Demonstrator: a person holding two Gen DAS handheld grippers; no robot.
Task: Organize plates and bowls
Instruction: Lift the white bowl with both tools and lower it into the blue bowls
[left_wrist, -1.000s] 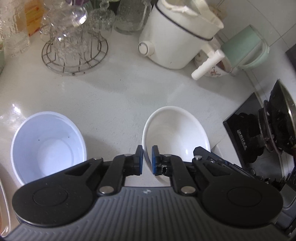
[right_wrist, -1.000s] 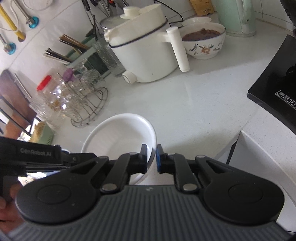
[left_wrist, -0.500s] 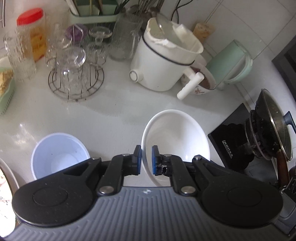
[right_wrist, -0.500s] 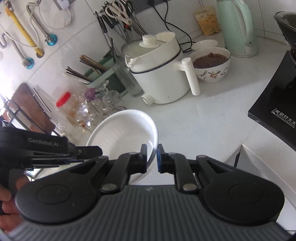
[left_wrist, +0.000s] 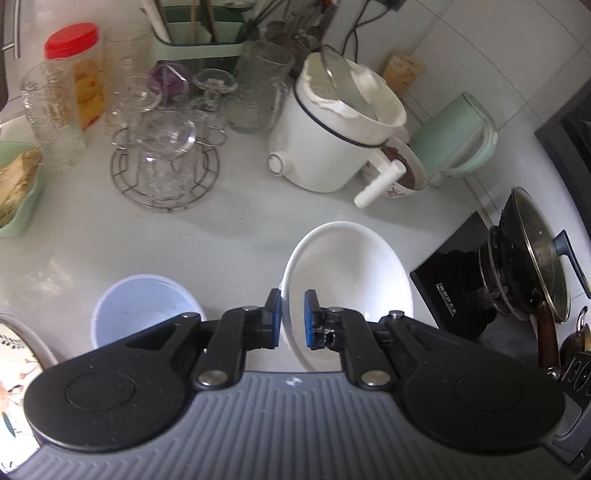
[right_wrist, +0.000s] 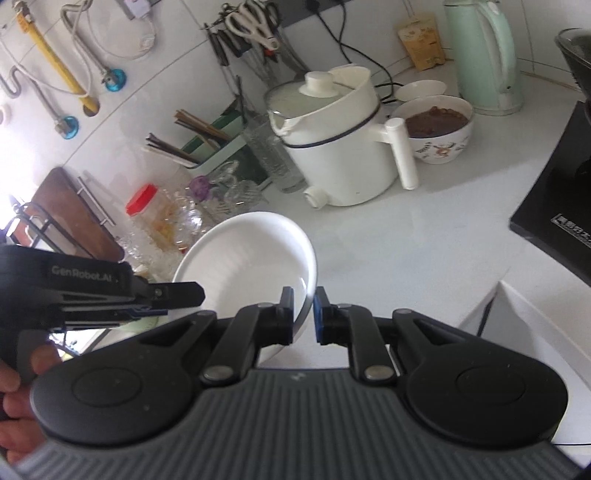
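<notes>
A white bowl (left_wrist: 351, 273) is held in the air above the counter by both grippers. My left gripper (left_wrist: 292, 319) is shut on its left rim. My right gripper (right_wrist: 303, 314) is shut on its right rim; the bowl also shows in the right wrist view (right_wrist: 243, 262). A pale blue bowl (left_wrist: 142, 308) sits on the white counter (left_wrist: 221, 243) below and to the left. The edge of a patterned plate (left_wrist: 14, 365) shows at the far left.
A white electric pot (left_wrist: 332, 136), a bowl of brown food (right_wrist: 437, 127), a mint kettle (right_wrist: 484, 55), a wire rack of glasses (left_wrist: 166, 155) and a red-lidded jar (left_wrist: 79, 70) stand at the back. A black stove (left_wrist: 458, 273) with a lidded pan (left_wrist: 532, 254) is at the right.
Both grippers have lifted the white bowl higher off the counter. The blue bowl and the counter items look smaller and farther away.
</notes>
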